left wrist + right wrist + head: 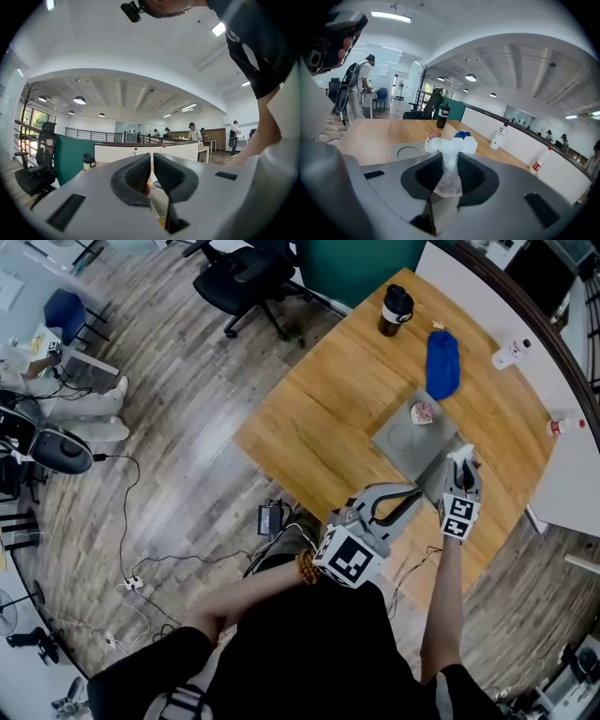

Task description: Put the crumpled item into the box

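My right gripper (463, 461) (450, 161) is shut on a white, translucent crumpled item (451, 146) that sticks out past the jaws, also showing as a white tip (461, 453) in the head view. It hovers over the near corner of the flat grey box (405, 439) (407, 152) on the wooden table. A small pink crumpled lump (424, 412) (434, 134) lies on the box's far corner. My left gripper (411, 491) (152, 165) sits just left of the right one, by the table's front edge. Its jaws stand together with only a thin slit and nothing between them.
Beyond the box lie a blue cloth (442, 363) (462, 135) and a black lidded cup (395, 310) (443, 115). Two white bottles (511, 353) (567, 425) stand on the white counter at the right. A black office chair (246, 277) and floor cables (141, 568) are left of the table.
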Demonstrator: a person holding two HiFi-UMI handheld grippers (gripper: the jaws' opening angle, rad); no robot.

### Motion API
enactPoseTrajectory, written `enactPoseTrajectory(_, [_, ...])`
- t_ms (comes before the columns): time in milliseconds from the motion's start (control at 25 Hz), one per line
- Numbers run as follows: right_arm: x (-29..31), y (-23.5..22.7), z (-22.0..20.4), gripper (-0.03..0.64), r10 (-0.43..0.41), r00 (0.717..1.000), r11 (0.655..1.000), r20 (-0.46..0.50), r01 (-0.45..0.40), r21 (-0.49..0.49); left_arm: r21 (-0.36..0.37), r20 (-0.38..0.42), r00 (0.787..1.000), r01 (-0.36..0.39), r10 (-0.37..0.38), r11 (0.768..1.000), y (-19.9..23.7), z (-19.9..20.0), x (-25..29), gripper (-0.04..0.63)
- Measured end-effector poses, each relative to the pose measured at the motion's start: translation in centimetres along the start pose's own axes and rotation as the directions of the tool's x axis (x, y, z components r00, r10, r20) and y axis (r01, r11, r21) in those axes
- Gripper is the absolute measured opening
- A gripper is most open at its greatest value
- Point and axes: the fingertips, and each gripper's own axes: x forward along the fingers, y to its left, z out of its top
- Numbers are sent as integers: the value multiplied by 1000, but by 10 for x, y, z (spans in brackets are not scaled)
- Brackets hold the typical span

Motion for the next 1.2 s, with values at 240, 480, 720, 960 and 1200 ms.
enactPoseTrajectory(240, [20, 4, -18, 94, 5, 998, 1000, -67, -5, -12, -5, 0, 1000, -17, 17, 1000, 16, -1, -4, 37])
enactPoseTrajectory(480, [34, 5, -40, 94, 13, 991, 1000, -135, -13, -2, 3, -30, 999, -19, 19, 1000, 26, -7, -1, 37])
enactPoseTrajectory(720, [45, 7, -68, 94, 24, 977, 1000, -211, -21, 17, -7, -46, 999, -20, 20, 1000, 33, -13, 6, 37])
enactPoseTrajectory(960, [53, 8, -83, 94, 28, 969, 999, -245, -20, 35, -9, -44, 999, -16, 15, 1000, 35, -15, 10, 37])
enactPoseTrajectory(1200, [59, 14, -97, 94, 29, 958, 999, -285, -16, 49, -2, -57, 998, -18, 18, 1000, 39, -16, 6, 37])
